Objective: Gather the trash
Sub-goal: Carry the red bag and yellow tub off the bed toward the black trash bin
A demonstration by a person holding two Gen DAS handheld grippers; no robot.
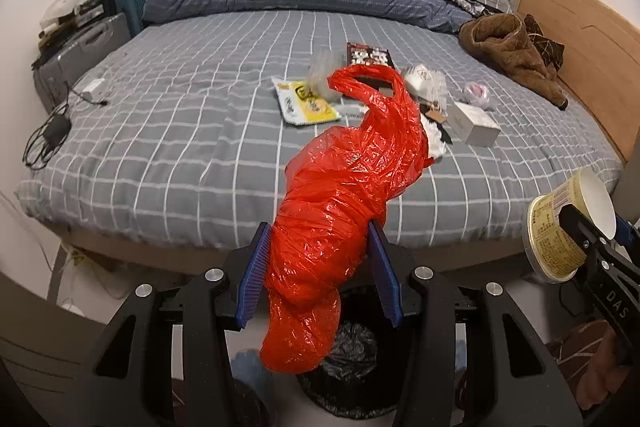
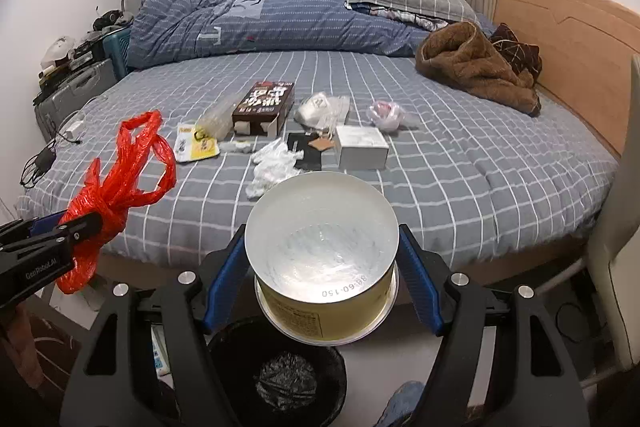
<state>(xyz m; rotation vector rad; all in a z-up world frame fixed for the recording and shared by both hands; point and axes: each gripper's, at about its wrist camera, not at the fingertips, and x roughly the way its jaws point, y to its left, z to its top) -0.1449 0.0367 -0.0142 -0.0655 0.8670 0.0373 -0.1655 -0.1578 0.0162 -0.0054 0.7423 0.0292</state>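
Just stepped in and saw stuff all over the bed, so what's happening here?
A person with two handheld grippers is clearing trash. The left gripper has its jaws shut on a crumpled red plastic bag; the right gripper holds a yellow paper cup. Both hang above a black-lined bin on the floor. A brown box, a white box and wrappers lie on the bed.

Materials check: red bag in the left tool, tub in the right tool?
Red bag: thin plastic film, glossy; it crinkles finely and glints all over.
Tub: probably coated paperboard; printed yellow wall, smooth white lining with a soft sheen and a rolled rim. Thin plastic cannot be ruled out.
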